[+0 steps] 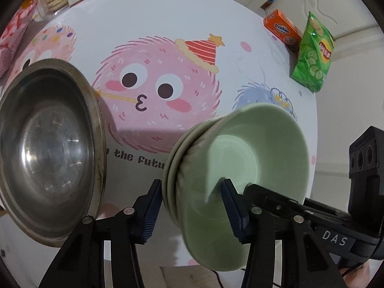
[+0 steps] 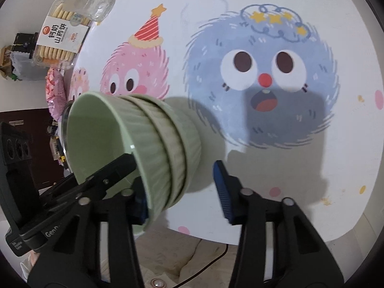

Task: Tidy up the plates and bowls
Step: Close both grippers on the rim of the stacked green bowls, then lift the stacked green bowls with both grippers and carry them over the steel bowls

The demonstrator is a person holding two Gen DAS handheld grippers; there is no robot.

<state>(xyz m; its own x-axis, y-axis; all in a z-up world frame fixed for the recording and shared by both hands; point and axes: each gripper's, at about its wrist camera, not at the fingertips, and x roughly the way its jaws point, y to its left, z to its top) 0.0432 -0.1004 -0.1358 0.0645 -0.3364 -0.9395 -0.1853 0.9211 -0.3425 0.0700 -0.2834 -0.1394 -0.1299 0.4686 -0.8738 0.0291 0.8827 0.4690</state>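
Bowls: three green bowls (image 1: 252, 158) nested in a stack, standing on the surface (image 1: 168, 24), near its front edge.
Left gripper (image 1: 192, 208): fingers (image 1: 231, 212) half closed astride the stack's rim, one outside, one inside; whether they press I cannot tell.
Right gripper (image 2: 182, 189): fingers (image 2: 223, 189) narrowed; left one at the top bowl's wall, right one clear of the stack.
Steel bowl (image 1: 48, 148): left of the stack, apart.
Snacks: chip bag (image 1: 312, 52) and orange box (image 1: 283, 30) at the far edge.
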